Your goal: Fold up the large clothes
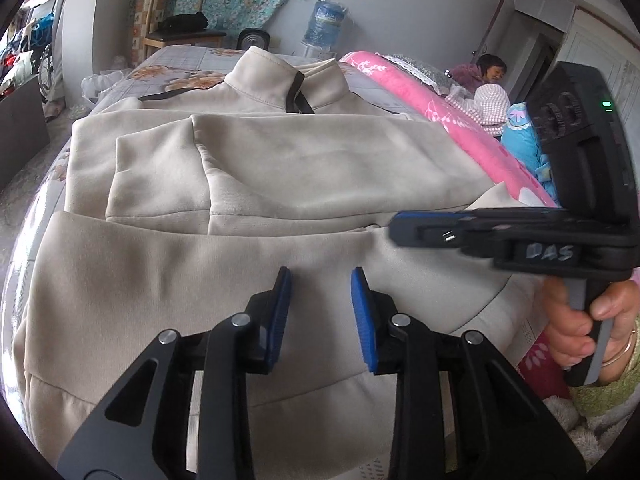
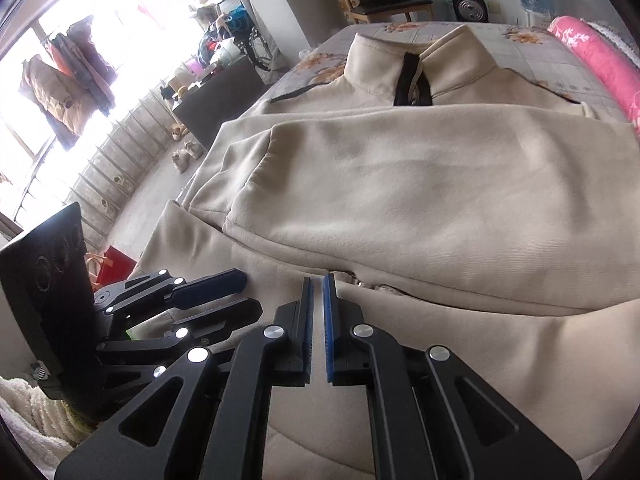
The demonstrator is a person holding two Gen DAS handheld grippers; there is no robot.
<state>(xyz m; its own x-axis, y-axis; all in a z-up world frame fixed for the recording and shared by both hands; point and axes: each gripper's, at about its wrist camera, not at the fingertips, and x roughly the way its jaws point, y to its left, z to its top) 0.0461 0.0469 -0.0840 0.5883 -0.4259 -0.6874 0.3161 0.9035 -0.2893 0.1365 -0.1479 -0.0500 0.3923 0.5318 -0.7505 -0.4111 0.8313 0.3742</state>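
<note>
Our left gripper (image 1: 320, 280), part open and empty, hovers over the jacket (image 1: 280, 168) hem. Its collar (image 1: 280, 68) lies straight ahead of us. Our right gripper (image 2: 318, 284), pinched shut on nothing, hangs equally near.

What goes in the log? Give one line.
jacket: sleeves folded in | left gripper: open, empty | right gripper: shut, empty

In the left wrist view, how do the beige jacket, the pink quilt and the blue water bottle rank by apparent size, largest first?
1. beige jacket, which fills most of the view.
2. pink quilt, a long band at the right.
3. blue water bottle, small, but also farthest from the camera, so its true size is unsure.
</note>
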